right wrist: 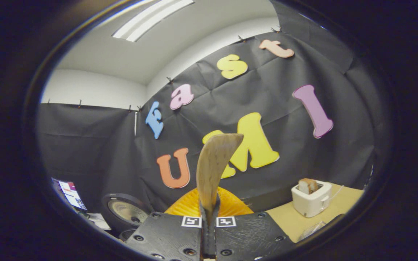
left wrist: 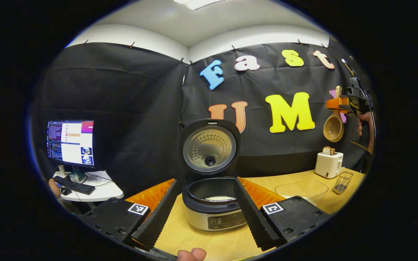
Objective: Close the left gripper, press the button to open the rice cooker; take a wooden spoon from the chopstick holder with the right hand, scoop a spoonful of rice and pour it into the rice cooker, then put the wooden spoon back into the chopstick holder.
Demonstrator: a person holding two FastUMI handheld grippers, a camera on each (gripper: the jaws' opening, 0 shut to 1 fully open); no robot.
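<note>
Wooden spoon (left wrist: 334, 125) is up in the air off to the right, well above the counter (left wrist: 201, 239), bowl hanging down and handle pinched in the right tool (left wrist: 341, 104). In the right gripper view that tool (right wrist: 209, 232) is squeezed tight on the spoon's handle, both fingers pressing it, with the end of the handle sticking up past them. My guess is it's held high like that because it just cleared the wire chopstick holder (left wrist: 342, 182), which sits on the counter near the toaster (left wrist: 328, 164).

Rice cooker (left wrist: 212, 206) is in the middle of the counter with its lid (left wrist: 209, 148) standing upright, so the button part looks done. Some white rice shows at the bottom of the pot. The left tool (left wrist: 206, 214) is spread wide, holding nothing, with the cooker framed between its fingers, probably just parked out of the way.

Further out there's a monitor (left wrist: 71, 142) and keyboard (left wrist: 73, 185) on a side table.
</note>
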